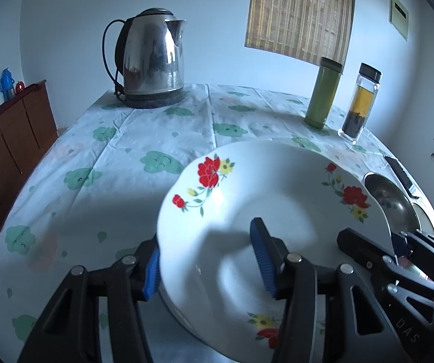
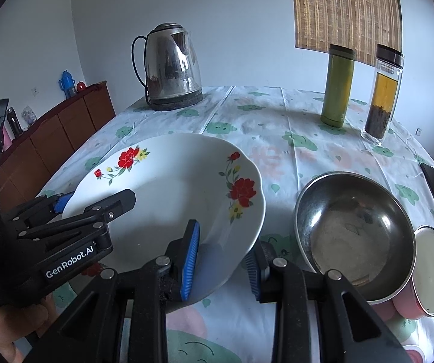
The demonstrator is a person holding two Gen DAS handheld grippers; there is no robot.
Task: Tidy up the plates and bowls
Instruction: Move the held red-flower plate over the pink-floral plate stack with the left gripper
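While both grippers clamp opposite rims of the floral plate (image 2: pixel 168 205), held tilted above the tablecloth (image 2: pixel 277 157), the right gripper (image 2: pixel 221 261) is nearer the steel bowl (image 2: pixel 356 236) (just right of it), the left gripper (image 1: pixel 209 260) farther.

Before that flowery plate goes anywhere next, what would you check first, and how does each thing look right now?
1. Right gripper on the plate: ok, one finger above the near rim and one below.
2. Left gripper on the plate: ok, its fingers sit on both sides of the opposite rim.
3. Plate level: not ok, it is tilted and lifted off the tablecloth.
4. Steel bowl free to receive or be stacked: ok, empty and apart from the plate.
5. Pink bowl beside the steel bowl: cannot tell whether they touch.
6. Kettle and bottles out of the way: ok, at the far end of the table.
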